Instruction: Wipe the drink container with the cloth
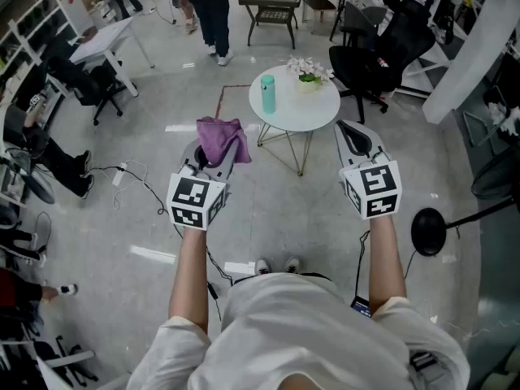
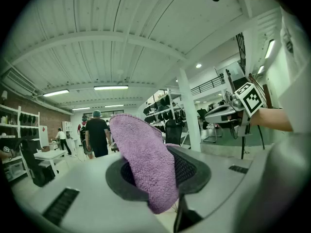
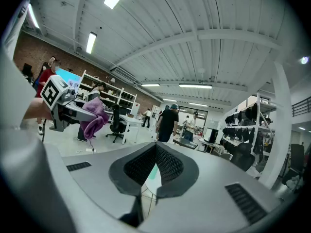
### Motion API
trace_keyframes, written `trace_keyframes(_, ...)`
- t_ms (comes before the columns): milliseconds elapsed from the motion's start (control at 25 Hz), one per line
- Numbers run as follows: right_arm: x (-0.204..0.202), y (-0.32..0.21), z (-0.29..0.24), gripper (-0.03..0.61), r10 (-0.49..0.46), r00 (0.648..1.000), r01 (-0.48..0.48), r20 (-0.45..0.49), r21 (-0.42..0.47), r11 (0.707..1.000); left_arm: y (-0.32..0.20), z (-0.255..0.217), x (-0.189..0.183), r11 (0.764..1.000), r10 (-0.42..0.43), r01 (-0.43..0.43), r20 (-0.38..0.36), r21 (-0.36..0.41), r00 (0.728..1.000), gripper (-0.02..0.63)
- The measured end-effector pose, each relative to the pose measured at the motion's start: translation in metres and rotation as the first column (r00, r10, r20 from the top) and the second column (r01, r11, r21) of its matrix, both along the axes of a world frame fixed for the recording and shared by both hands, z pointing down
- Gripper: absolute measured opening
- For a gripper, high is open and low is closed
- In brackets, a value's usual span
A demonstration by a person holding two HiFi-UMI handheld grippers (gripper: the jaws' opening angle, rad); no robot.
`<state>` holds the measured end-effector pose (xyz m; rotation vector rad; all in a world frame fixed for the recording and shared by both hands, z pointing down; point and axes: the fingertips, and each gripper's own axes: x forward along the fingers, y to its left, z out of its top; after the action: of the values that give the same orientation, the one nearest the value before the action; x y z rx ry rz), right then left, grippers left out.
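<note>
A teal drink container (image 1: 268, 93) stands upright on the left part of a small round white table (image 1: 305, 110). My left gripper (image 1: 219, 148) is held in the air short of the table, shut on a purple cloth (image 1: 219, 139) that drapes over its jaws. In the left gripper view the cloth (image 2: 144, 160) hangs between the dark pads. My right gripper (image 1: 351, 135) is level with it on the right, shut with nothing in it; through the slit under its jaws (image 3: 150, 176) shows a sliver of the teal container (image 3: 151, 173). Both grippers are clear of the table.
A small pot of pale flowers (image 1: 308, 73) stands on the table's far side. A black office chair (image 1: 382, 51) is behind the table on the right, a black floor lamp base (image 1: 429, 231) lower right. Cables (image 1: 134, 175) trail on the floor at the left. People stand further back.
</note>
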<state>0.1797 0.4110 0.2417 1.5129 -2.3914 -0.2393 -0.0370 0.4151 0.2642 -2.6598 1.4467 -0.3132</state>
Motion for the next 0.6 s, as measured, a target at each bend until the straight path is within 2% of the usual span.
trace_keyframes(360,0.002,-0.016,-0.002,0.015,-0.028,0.999,0.027,0.021,0.024,0.999,-0.017,-0.001,0.009,1.000,-0.009,0.009,0.008,0.012,1.000,0.123)
trace_keyframes(600,0.005,-0.035,0.000,0.015,-0.105,0.985,0.102,0.136,0.030,0.994,-0.031,0.007,0.020,1.000,-0.031,0.031,-0.002,0.004,1.000,0.123)
